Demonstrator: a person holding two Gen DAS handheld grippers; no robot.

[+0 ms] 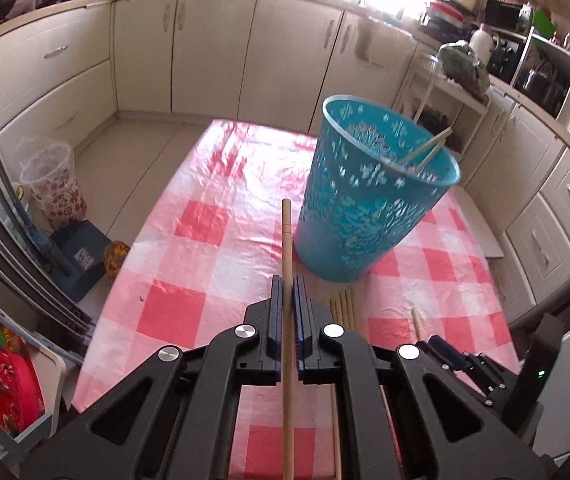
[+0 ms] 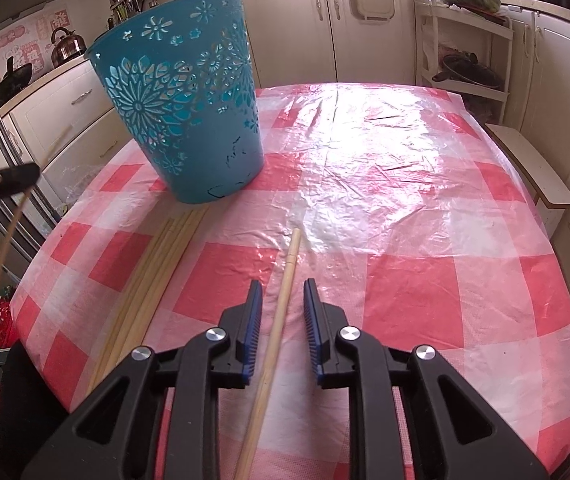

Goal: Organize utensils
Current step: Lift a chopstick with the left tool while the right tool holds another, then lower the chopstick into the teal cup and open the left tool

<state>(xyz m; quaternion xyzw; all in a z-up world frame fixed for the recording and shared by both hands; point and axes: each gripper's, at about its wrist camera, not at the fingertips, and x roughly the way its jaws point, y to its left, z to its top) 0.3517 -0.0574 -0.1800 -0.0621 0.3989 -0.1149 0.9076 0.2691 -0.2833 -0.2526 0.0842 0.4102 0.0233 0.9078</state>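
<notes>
A blue perforated basket [image 1: 369, 196] stands on the red-checked table [image 1: 189, 264]; two chopsticks [image 1: 425, 150] lean inside it. My left gripper [image 1: 287, 284] is shut on one wooden chopstick [image 1: 287, 240], held above the table and pointing toward the basket's base. Several loose chopsticks [image 1: 343, 304] lie in a bundle by the basket. In the right wrist view the basket [image 2: 181, 100] is at the far left with the bundle [image 2: 157, 264] in front of it. My right gripper [image 2: 283, 292] is open around a single chopstick [image 2: 285, 280] lying on the table.
Cream kitchen cabinets [image 1: 205, 48] line the back and right. A white rack [image 2: 465, 40] stands beyond the table's far edge. A clear floral bin [image 1: 51, 184] and a blue stool [image 1: 79, 256] sit on the floor at left. A wooden bench [image 2: 533, 164] is at the right.
</notes>
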